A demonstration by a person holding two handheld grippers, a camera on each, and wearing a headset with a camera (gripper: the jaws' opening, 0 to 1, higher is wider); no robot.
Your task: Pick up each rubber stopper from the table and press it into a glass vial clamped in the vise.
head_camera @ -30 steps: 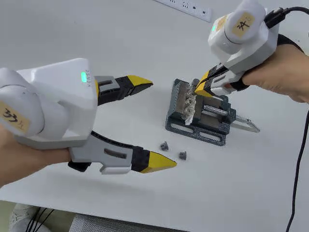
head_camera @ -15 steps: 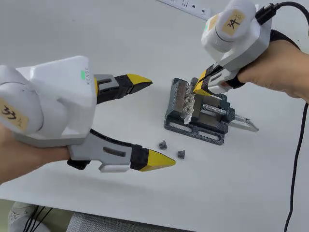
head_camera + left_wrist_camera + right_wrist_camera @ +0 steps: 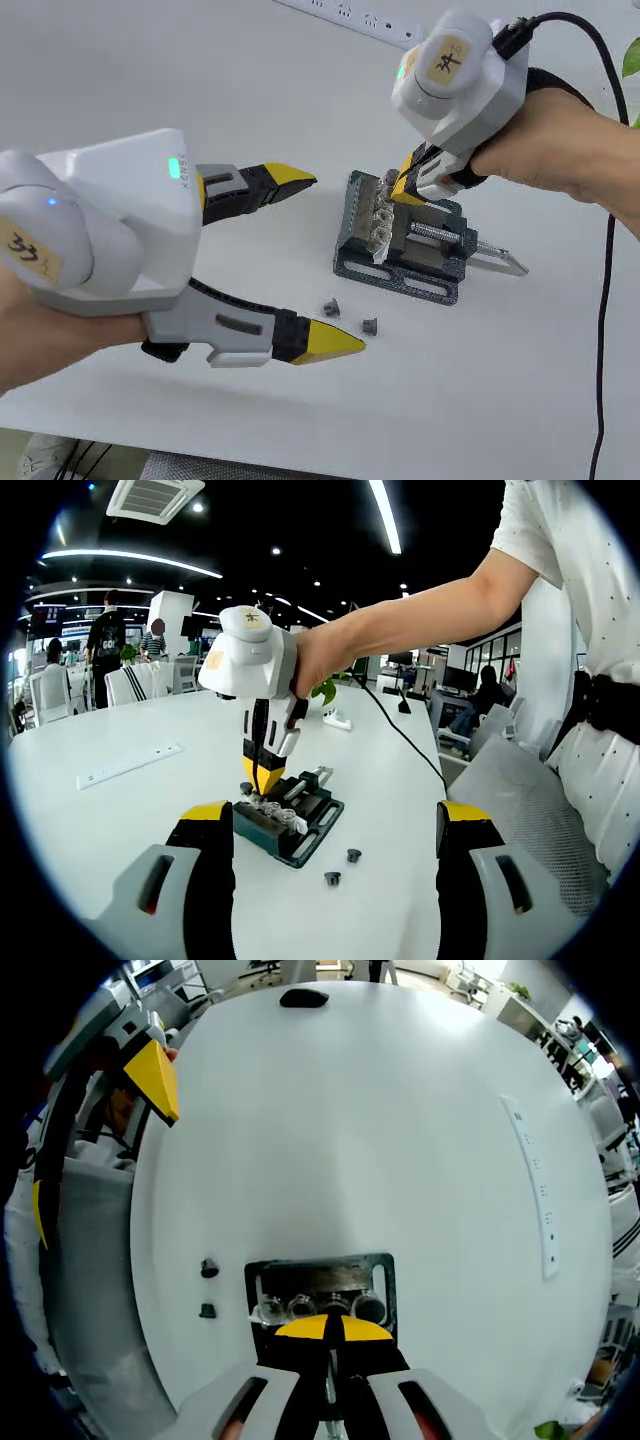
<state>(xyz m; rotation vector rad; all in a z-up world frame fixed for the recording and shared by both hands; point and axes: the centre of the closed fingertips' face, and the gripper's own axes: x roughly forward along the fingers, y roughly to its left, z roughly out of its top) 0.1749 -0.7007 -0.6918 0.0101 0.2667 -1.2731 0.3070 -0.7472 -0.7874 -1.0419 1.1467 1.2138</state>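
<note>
— What's worrying you on the tabletop (image 3: 150,80) right now?

— I'm holding my left hand-held gripper (image 3: 330,262) wide open and empty, just short of the vise (image 3: 400,275) on the side nearest me. My right hand-held gripper (image 3: 325,1328) is hanging directly over the vise with its jaws closed tip to tip. I'm seeing nothing between them.

— And the risk?

— The vise looks to be merely sitting there, not fixed down. So I'm guessing a hard or slanted push is going to skid it, or crack one of the glass vials (image 3: 302,1307) clamped in a row in it.

— What about the stoppers?

— Two rubber stoppers (image 3: 331,305) are lying loose just in front of the vise, near my lower left jaw. They're tiny, so I'm expecting a careless pinch to flick one away. That jaw could also be sweeping them aside as I'm reaching in.
</note>
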